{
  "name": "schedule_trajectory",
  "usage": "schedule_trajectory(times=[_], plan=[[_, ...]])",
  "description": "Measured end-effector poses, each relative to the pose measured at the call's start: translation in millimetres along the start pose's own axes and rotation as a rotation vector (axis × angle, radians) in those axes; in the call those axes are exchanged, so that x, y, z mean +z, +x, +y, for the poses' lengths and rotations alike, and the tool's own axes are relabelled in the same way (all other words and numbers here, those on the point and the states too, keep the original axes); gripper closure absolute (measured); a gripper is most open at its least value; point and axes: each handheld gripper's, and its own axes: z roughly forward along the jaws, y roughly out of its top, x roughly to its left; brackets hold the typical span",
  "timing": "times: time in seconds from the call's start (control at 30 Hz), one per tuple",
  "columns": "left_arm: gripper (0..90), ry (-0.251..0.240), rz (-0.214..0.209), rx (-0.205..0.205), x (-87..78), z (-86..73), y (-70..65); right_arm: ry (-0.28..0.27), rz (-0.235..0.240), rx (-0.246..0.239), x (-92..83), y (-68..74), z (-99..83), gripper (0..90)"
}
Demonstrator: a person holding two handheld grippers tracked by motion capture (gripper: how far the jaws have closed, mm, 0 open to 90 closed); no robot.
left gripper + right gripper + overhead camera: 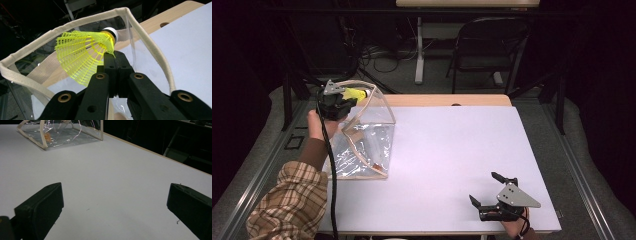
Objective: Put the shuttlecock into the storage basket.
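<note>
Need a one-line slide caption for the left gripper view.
Left gripper pinches a yellow shuttlecock by its skirt over the open clear bag.

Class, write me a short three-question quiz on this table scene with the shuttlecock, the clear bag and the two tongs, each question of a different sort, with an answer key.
1. True or false: the left tongs grip the yellow shuttlecock by its skirt.
2. Multiple choice: the shuttlecock is held (A) flat on the table, (B) over the open top of the clear bag, (C) beside the chair.
3. Fill in: the right tongs rest near the table's front edge with their jaws ____.

Key: 1 true; 2 B; 3 open.
</note>
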Motion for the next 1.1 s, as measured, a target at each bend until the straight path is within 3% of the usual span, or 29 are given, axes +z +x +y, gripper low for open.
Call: schedule_trajectory(times=[1.1], plan=[[88.8, 0.078, -0.051, -0.018, 18.9, -4.1, 2.7, 0.007, 0.0, 0.001, 0.3, -0.4, -0.4, 0.3]])
